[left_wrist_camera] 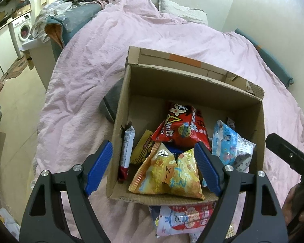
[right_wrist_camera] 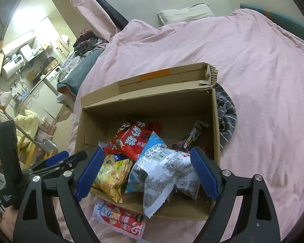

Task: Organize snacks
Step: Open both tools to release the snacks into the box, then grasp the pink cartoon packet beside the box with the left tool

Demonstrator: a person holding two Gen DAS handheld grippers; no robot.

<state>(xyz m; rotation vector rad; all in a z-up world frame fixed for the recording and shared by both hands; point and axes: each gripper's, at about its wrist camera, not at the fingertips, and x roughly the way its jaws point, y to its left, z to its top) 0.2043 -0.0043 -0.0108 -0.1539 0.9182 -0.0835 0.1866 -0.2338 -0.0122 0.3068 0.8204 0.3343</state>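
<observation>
I have both grippers hanging over the open cardboard box [left_wrist_camera: 192,85] that sits on the pink duvet [left_wrist_camera: 87,64] of the bed. The left gripper [left_wrist_camera: 155,169] has its jaws spread wide, one blue pad outside the box's left wall and the other inside, with the yellow chip bag [left_wrist_camera: 168,174] between them but not pinched. The right gripper [right_wrist_camera: 150,172] is likewise spread, straddling the white-and-blue snack bag [right_wrist_camera: 162,166], which droops over the box's near edge.

Deeper in the box lies the red snack bag [left_wrist_camera: 182,129]. One red-and-white packet [right_wrist_camera: 119,218] lies outside, on the duvet just before the box's near flap.

I judge that packet to be the piece left to put away. To do it well, I would lower one gripper to it and close on the sealed edge, not the puffed middle, so it neither slips nor bursts. The soft duvet will give under pressure, so a shallow approach seems wise. Before lifting, I would nudge the drooping bag inward so it cannot tumble out.
</observation>
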